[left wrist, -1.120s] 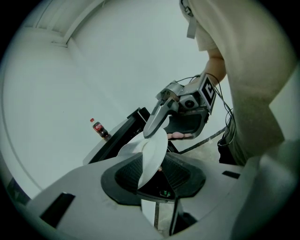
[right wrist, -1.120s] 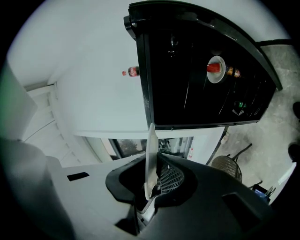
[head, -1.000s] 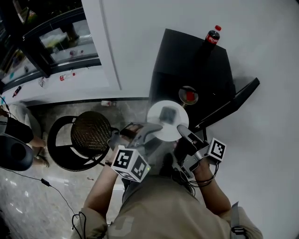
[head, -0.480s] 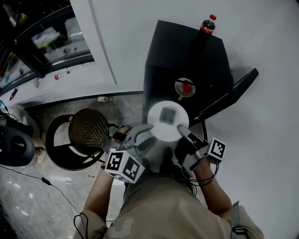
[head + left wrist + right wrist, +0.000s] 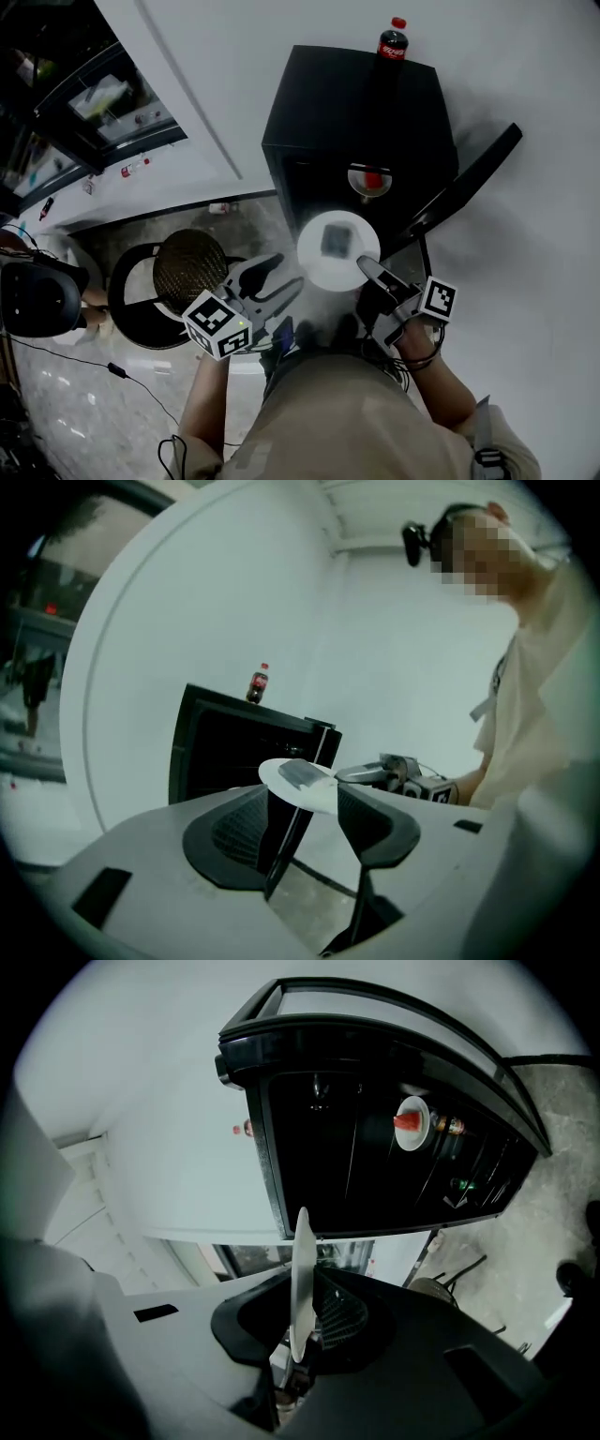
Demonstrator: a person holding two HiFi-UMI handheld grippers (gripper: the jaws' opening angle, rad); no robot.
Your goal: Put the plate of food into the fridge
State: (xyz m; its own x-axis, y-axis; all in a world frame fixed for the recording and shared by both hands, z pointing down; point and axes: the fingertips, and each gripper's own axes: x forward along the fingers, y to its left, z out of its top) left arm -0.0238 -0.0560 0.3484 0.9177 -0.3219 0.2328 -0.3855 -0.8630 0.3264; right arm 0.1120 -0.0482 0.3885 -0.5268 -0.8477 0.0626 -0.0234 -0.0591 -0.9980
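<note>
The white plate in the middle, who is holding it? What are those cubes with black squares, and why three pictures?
A person holds two pincer tools, called grippers; the patterned cubes are part of them. One picture comes from a camera on the person's head, looking down. The other two come from cameras riding on the grippers. The right gripper pinches the plate by its rim, with a grey piece of food on it. The left gripper has just been opening its jaws, and nothing is between them. In front stands a small black fridge with its door open, a cola bottle on top and a small dish holding something red inside.
</note>
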